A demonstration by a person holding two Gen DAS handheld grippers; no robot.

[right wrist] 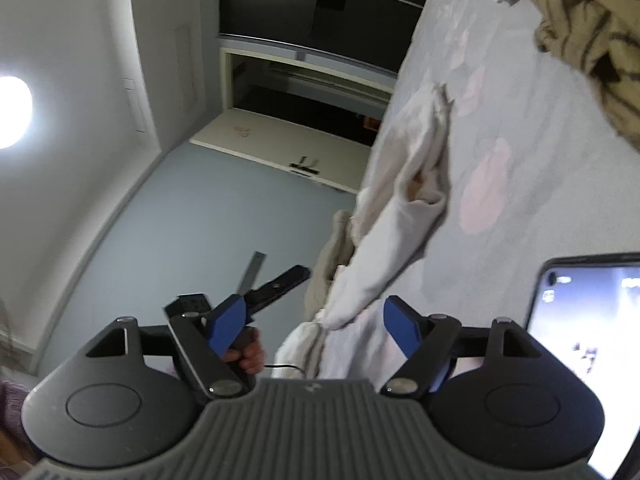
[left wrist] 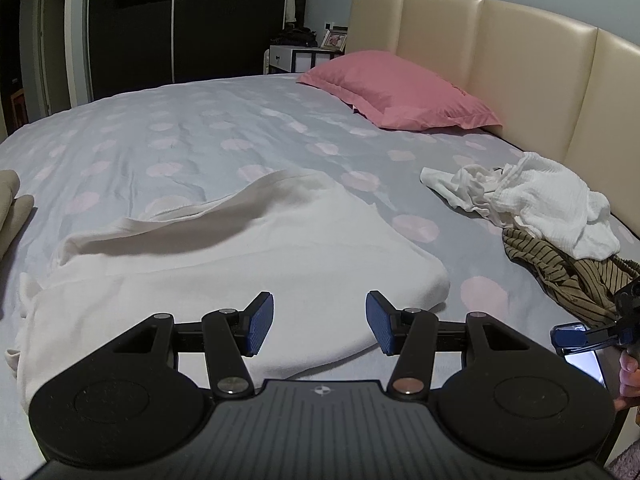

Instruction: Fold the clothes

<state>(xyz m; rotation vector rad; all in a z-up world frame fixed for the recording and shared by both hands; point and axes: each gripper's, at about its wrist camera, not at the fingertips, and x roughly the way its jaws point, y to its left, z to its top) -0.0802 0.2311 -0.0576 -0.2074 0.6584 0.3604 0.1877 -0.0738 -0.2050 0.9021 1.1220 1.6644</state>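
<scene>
A white garment (left wrist: 240, 256) lies spread and partly folded on the bed, straight ahead of my left gripper (left wrist: 320, 322), which is open and empty just above its near edge. In the right wrist view the image is rolled sideways; the same white garment (right wrist: 400, 208) hangs in the middle. My right gripper (right wrist: 316, 326) is open and empty near its end. The right gripper also shows at the left wrist view's right edge (left wrist: 576, 334). A crumpled white cloth (left wrist: 532, 196) and a brown striped garment (left wrist: 568, 272) lie at the right of the bed.
The bed has a grey sheet with pink dots (left wrist: 180, 140), a pink pillow (left wrist: 396, 90) and a beige headboard (left wrist: 520, 64). A lit phone (right wrist: 588, 332) lies at the bed's near right. Beige cloth (left wrist: 12, 196) is at the left edge. A nightstand (left wrist: 300, 56) stands behind.
</scene>
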